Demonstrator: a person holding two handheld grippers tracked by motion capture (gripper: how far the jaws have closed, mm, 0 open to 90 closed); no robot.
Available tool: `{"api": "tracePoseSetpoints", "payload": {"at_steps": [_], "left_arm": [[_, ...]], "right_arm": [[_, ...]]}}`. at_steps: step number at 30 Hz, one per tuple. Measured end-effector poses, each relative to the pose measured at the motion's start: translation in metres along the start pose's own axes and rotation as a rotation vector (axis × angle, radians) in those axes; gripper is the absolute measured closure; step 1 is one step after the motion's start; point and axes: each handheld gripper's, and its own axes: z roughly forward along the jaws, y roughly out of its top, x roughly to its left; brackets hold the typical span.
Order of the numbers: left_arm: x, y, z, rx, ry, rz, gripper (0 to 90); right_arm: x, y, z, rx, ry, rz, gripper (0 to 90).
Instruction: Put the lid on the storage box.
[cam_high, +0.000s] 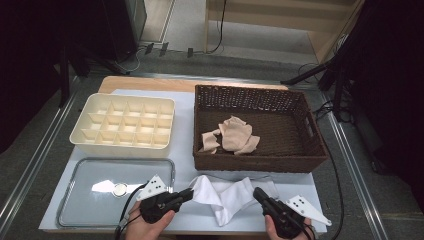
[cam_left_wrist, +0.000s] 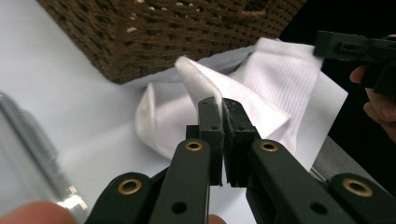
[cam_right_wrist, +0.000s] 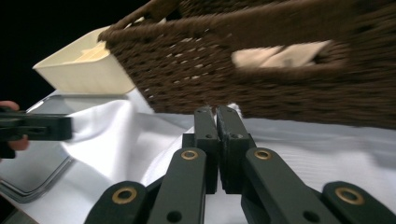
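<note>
A white sock (cam_high: 227, 197) lies crumpled on the white sheet at the table's front edge, just before the brown wicker basket (cam_high: 260, 164). My left gripper (cam_high: 189, 192) is at the sock's left end. In the left gripper view its jaws (cam_left_wrist: 221, 105) are shut on a raised fold of the white sock (cam_left_wrist: 261, 88). My right gripper (cam_high: 256, 191) is at the sock's right end. Its jaws (cam_right_wrist: 216, 112) are shut, and the white sock (cam_right_wrist: 116, 135) spreads out from under them, pulled up slightly between the two grippers.
Several beige socks (cam_high: 232, 134) lie inside the basket. A cream divided organiser (cam_high: 122, 146) stands at the back left. A clear shallow tray (cam_high: 120, 161) with a small round object (cam_high: 120, 189) sits front left, beside my left hand.
</note>
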Motion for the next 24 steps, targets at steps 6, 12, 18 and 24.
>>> {"api": "tracePoseSetpoints", "payload": {"at_steps": [6, 12, 18, 24], "left_arm": [[0.006, -0.004, -0.004, 0.038, -0.041, -0.022, 89.0], [0.007, -0.013, 0.007, 0.120, 0.003, 0.020, 88.7], [0.002, -0.017, 0.014, 0.138, 0.005, 0.041, 79.9], [0.001, -0.016, 0.017, 0.107, 0.038, 0.031, 67.0]], "right_arm": [[-0.030, 0.006, -0.030, -0.028, -0.076, 0.030, 89.7], [-0.054, -0.006, -0.042, 0.031, -0.129, 0.037, 89.6], [-0.066, -0.019, -0.026, 0.152, -0.146, 0.045, 78.8], [-0.067, -0.024, -0.025, 0.126, -0.223, 0.072, 58.2]]}}
